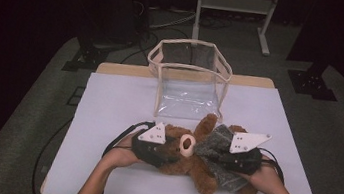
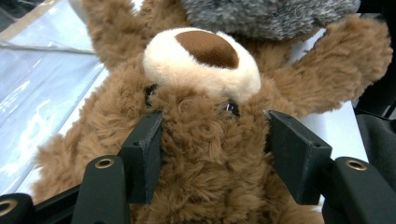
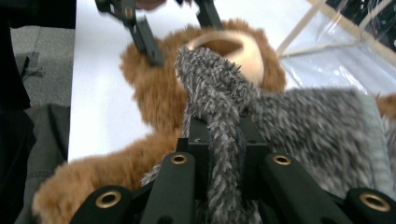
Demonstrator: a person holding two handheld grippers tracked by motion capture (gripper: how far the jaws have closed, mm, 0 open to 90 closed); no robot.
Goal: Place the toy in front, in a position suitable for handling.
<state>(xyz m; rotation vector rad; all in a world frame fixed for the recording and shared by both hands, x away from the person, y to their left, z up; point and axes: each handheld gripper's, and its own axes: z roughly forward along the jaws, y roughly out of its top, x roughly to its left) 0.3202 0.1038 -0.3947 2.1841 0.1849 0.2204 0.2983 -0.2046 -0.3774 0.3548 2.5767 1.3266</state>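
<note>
Teddy bear: the brown teddy bear [image 1: 187,157] lies on its back in the lower middle of the high view, on the white table [image 1: 108,104].
Grey cloth: a fuzzy grey cloth [image 1: 216,150] lies over the bear's body, right of its nose.
Left gripper: the left gripper [image 2: 212,144] has its jaws pressed into the fur on both sides of the bear's head, gripping it.
Right gripper: the right gripper [image 3: 224,140] is clenched on a fold of the grey cloth.
Clear bag: a see-through bag [image 1: 188,76] stands open just above the bear, in the upper middle.
</note>
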